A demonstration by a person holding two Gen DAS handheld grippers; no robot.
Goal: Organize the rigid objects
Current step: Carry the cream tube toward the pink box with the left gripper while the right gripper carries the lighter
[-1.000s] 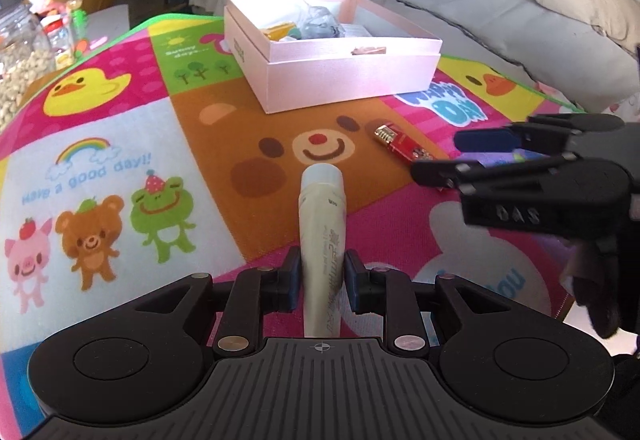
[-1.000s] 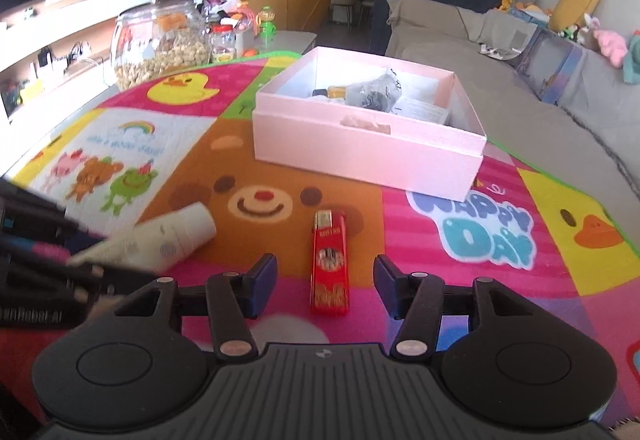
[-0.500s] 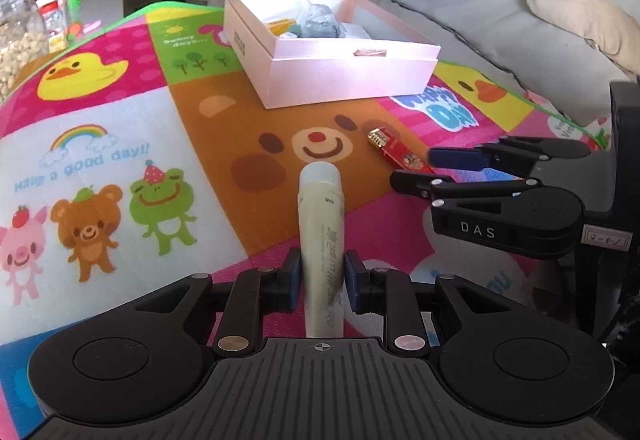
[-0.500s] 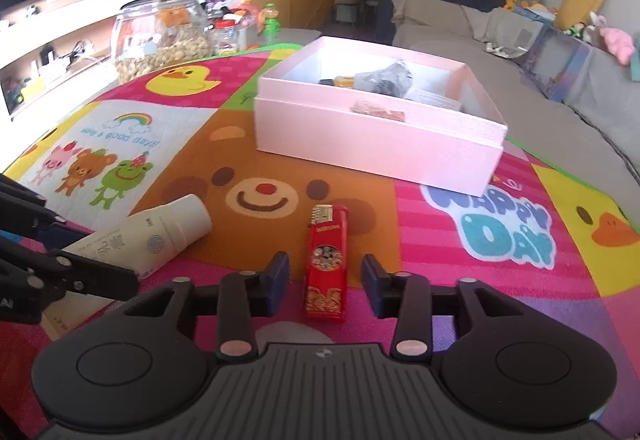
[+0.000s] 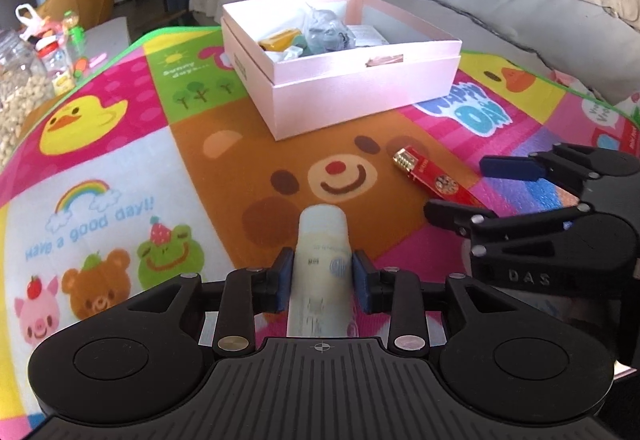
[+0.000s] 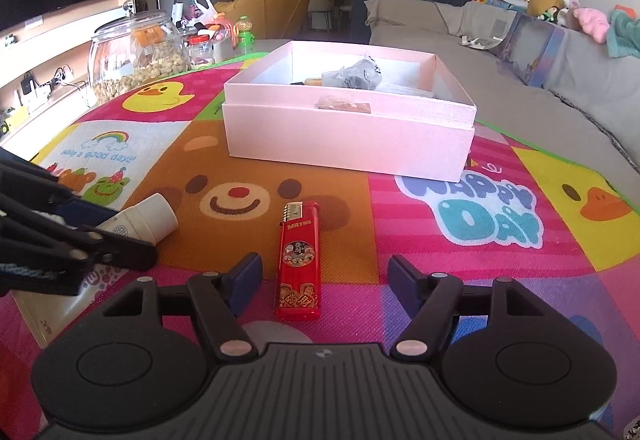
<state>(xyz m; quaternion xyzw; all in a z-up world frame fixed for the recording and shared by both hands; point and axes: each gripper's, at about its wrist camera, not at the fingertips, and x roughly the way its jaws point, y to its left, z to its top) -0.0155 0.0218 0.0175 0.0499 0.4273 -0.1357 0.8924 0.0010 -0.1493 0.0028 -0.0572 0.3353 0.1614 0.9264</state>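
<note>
My left gripper is shut on a cream tube, cap pointing forward, held just above the colourful play mat. The tube also shows in the right wrist view, clamped by the left gripper. A red lighter lies flat on the mat between the open fingers of my right gripper, which do not touch it. The lighter and right gripper show at the right of the left wrist view. An open pink box with several items inside stands beyond.
A glass jar of nuts and small bottles stand at the mat's far left. A grey sofa with a cushion, toys and a purple box runs behind the mat. The mat's edge lies just past the pink box.
My right gripper narrowed around the lighter, then opened wide again, leaving it on the mat. My left gripper lifted and moved forward a little with the tube.
</note>
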